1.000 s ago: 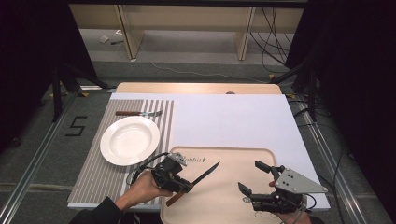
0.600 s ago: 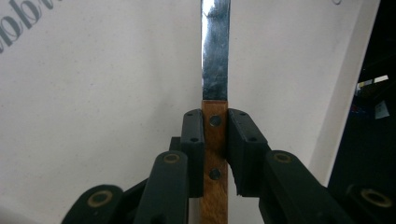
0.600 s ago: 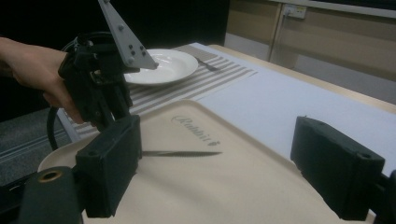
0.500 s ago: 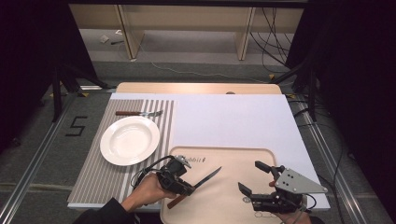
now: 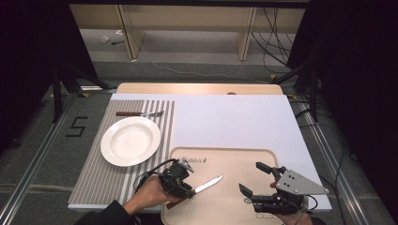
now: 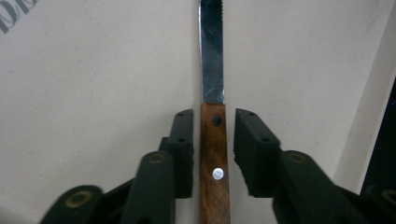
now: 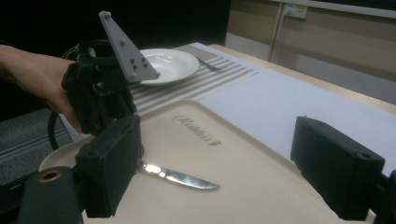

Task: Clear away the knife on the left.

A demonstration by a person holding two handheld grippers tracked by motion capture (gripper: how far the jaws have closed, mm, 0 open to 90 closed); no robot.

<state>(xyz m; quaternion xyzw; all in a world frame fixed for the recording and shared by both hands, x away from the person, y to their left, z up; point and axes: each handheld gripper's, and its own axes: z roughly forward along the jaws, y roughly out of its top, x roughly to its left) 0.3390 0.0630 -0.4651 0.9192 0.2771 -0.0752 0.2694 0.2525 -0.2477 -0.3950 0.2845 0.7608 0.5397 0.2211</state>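
Note:
A knife (image 5: pixel 207 183) with a wooden handle (image 6: pixel 214 158) and a serrated steel blade (image 7: pixel 180 176) lies on the beige tray (image 5: pixel 234 161), its tip pointing up and to the right. My left gripper (image 5: pixel 187 190) straddles the handle. Its jaws have just been opening, and a narrow gap shows on each side of the wood between the pads (image 6: pixel 183 140). Over the tray's near right corner my right gripper (image 5: pixel 250 176) stands wide open with nothing between its pads (image 7: pixel 109 163).
A white plate (image 5: pixel 130 140) sits on a striped placemat (image 5: pixel 94 180) left of the tray. A fork (image 5: pixel 140 113) with a wooden handle lies beyond the plate. A white mat (image 5: pixel 234 119) covers the table behind the tray.
The left jaws have parted from the knife handle. The left hand and the knife have shifted slightly toward the tray's near edge. The right gripper has stayed put.

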